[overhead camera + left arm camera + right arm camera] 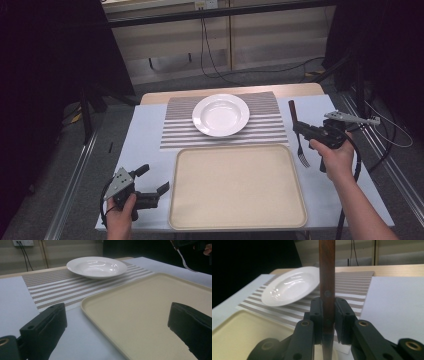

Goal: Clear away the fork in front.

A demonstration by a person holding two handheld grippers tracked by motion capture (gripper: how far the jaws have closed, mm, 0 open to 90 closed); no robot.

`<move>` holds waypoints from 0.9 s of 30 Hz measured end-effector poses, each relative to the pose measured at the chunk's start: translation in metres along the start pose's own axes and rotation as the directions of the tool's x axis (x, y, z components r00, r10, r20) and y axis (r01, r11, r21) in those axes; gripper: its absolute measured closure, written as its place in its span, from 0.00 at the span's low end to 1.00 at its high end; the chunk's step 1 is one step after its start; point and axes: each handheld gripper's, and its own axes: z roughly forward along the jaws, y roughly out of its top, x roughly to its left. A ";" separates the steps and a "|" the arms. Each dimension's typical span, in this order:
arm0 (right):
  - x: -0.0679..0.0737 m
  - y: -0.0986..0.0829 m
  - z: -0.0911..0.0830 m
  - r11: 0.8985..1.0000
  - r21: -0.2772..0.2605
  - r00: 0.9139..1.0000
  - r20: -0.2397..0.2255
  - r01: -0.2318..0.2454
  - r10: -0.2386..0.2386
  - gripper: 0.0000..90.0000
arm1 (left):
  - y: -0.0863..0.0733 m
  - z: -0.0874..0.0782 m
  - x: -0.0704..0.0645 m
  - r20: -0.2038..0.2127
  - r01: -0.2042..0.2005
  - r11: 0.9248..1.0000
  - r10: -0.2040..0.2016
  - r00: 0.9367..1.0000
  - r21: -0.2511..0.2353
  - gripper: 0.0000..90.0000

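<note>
- Fork [298, 137]: we see it lifted off the counter [145, 135] right of the tray [237, 187], wooden handle pointing away, tines toward us.
- Right hand-held gripper [300, 128]: clamped on the handle.
- Left hand-held gripper [152, 180]: wide apart, holding nothing.

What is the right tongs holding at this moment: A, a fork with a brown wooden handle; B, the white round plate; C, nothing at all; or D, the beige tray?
A: the right tongs are clamped on the fork with a brown wooden handle, and the high view shows its metal tines hanging down beside the beige rectangular tray, apart from the white round plate.
</note>
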 end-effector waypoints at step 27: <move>0.065 -0.033 -0.002 0.997 -0.068 0.980 -0.194 0.043 -0.055 0.86 | 0.023 0.013 -0.014 0.031 -0.011 1.000 0.011 0.999 -0.008 0.03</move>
